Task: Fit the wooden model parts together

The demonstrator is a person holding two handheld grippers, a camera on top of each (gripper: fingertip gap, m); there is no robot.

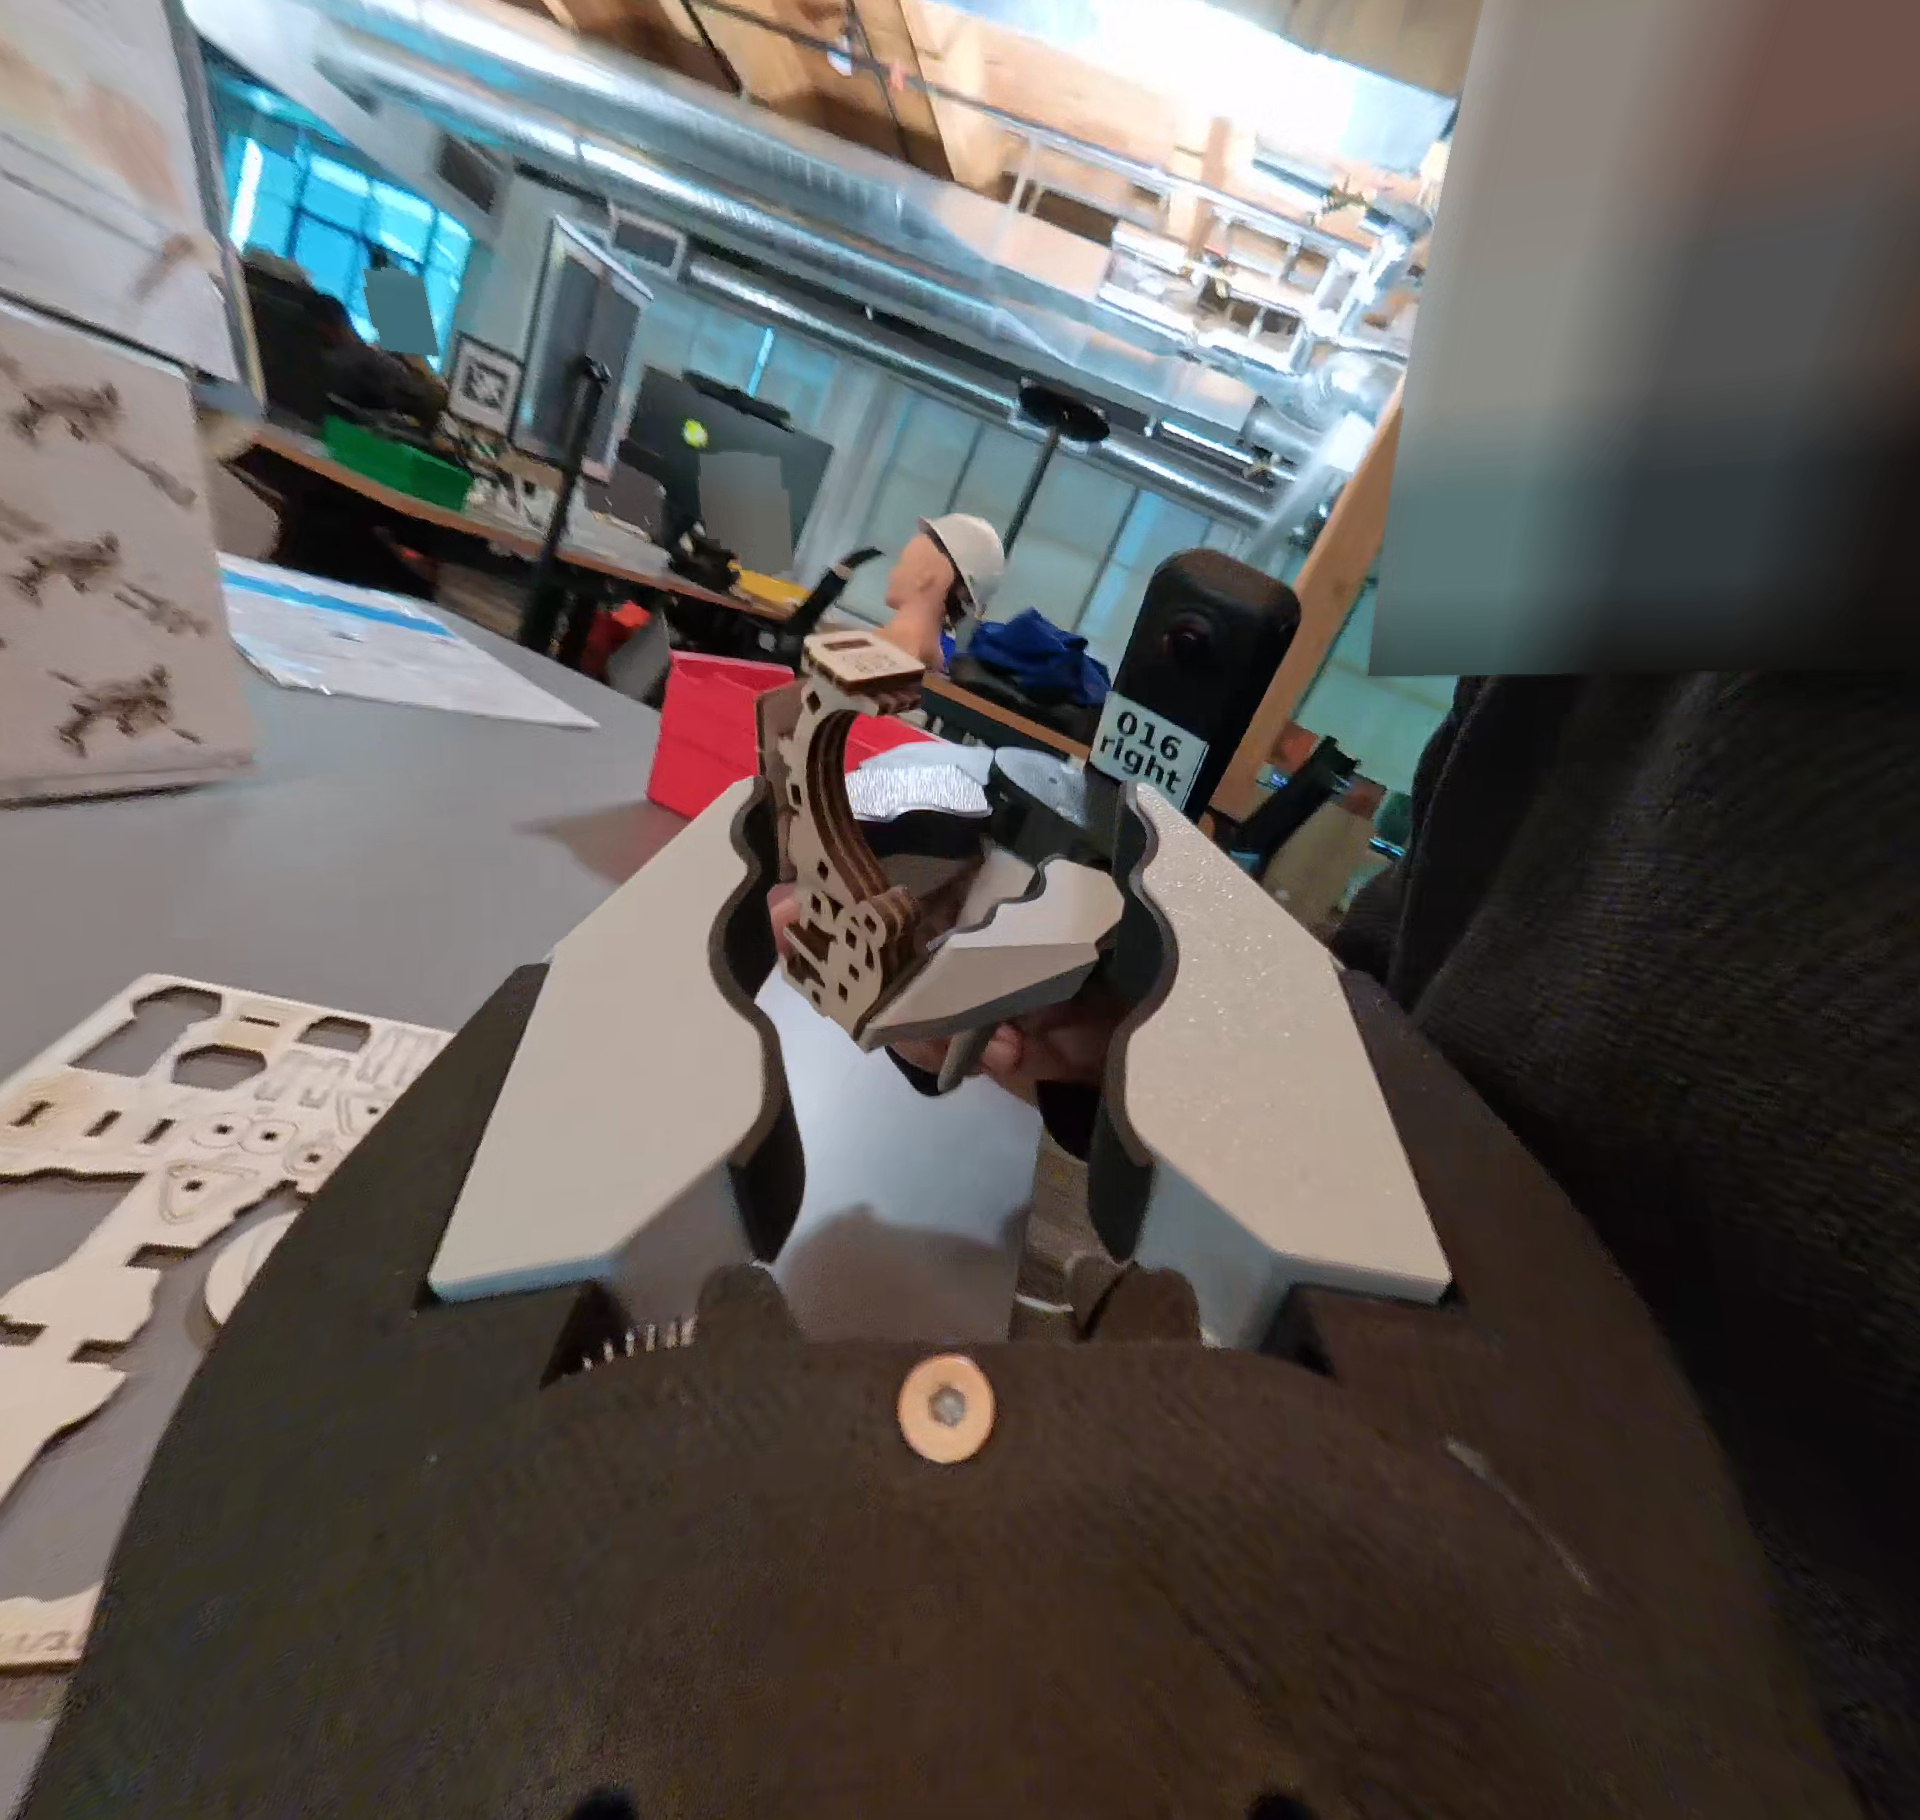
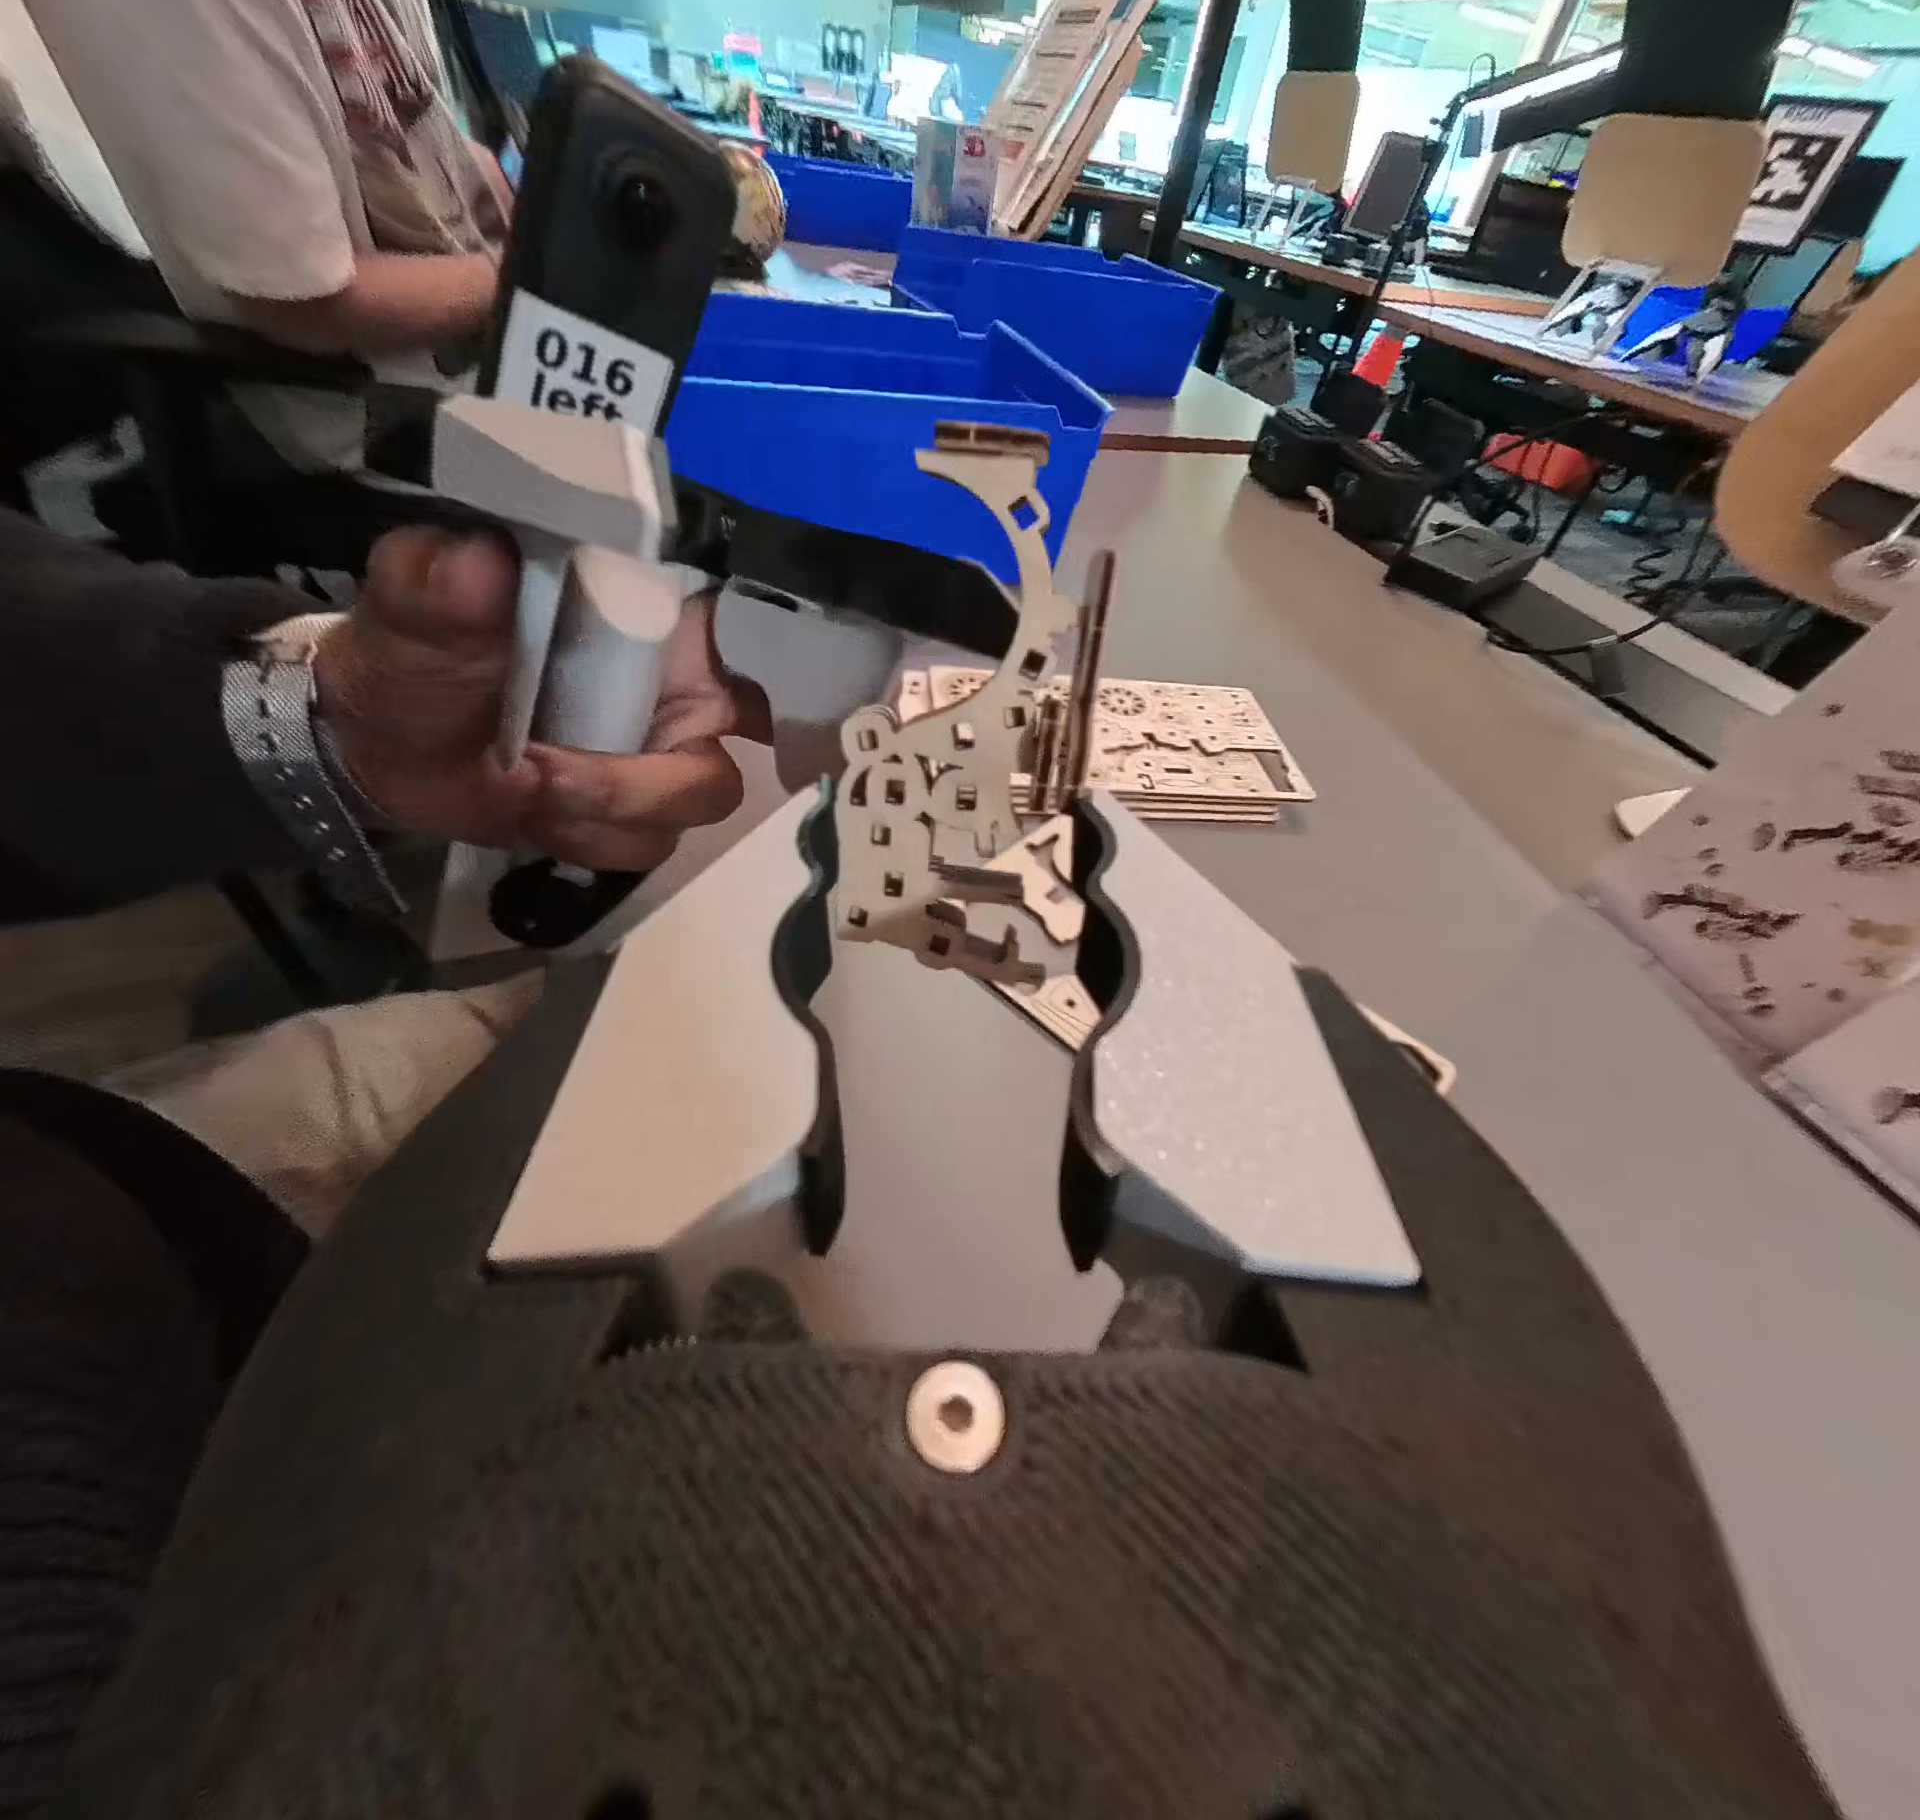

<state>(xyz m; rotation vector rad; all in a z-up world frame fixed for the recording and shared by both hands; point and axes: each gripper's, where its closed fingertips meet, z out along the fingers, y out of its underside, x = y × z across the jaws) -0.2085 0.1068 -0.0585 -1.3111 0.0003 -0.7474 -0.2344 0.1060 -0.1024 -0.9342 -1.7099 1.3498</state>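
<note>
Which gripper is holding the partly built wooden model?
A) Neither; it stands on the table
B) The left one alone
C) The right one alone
C: in the left wrist view the right gripper pinches the wooden model at its base, while the left gripper is spread open around it.

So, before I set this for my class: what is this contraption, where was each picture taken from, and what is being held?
There is no robot here. A person holds a hand tool with two jaws in each hand. A camera on each tool looks forward along its jaws, giving one picture per tool. The left gripper is open. The right gripper pinches a part-built wooden model above the grey table. On the table lie punched wooden sheets, a red bin and blue bins.
</note>
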